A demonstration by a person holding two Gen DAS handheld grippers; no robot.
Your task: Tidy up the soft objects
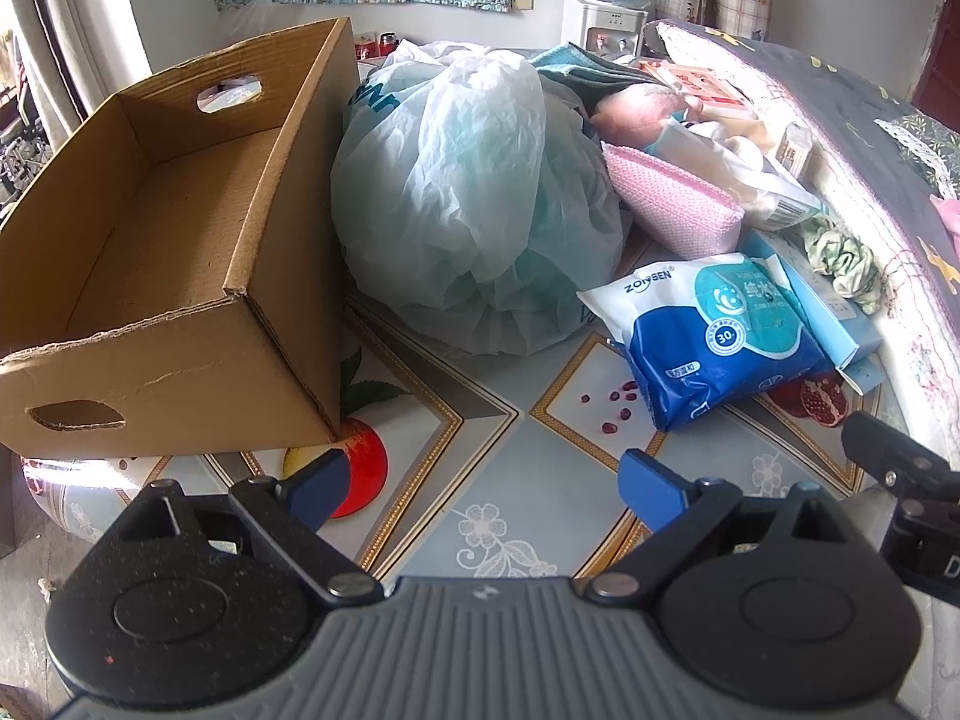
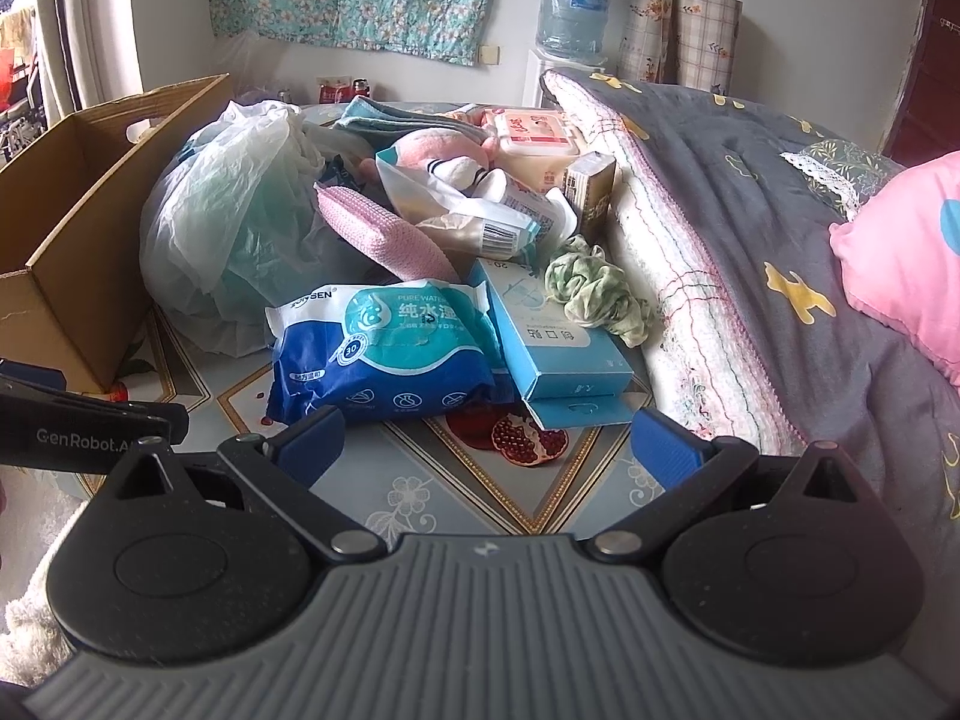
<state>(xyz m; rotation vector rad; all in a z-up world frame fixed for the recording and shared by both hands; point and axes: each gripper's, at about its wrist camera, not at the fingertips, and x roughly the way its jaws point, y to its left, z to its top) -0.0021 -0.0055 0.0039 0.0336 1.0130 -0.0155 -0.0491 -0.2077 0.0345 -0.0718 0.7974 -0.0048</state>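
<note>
An empty cardboard box [image 1: 174, 252] stands at the table's left; its corner [image 2: 78, 228] shows in the right wrist view. Beside it bulges a pale plastic bag [image 1: 474, 192] [image 2: 234, 210]. A blue wet-wipe pack [image 1: 714, 336] [image 2: 384, 348], a pink cloth [image 1: 672, 204] [image 2: 390, 234], a green scrunchie [image 1: 840, 258] [image 2: 594, 288], a light blue box [image 2: 552, 336] and a pink plush toy [image 2: 444, 156] lie in a heap. My left gripper [image 1: 486, 486] is open over bare tablecloth. My right gripper [image 2: 486, 450] is open just short of the wipe pack.
A folded quilt [image 2: 780, 252] and a pink pillow [image 2: 906, 264] border the table on the right. A water dispenser [image 2: 570, 18] stands at the back wall. Patterned tablecloth [image 1: 492, 420] lies bare in front of the heap. The other gripper's body [image 1: 900, 480] shows at the right edge.
</note>
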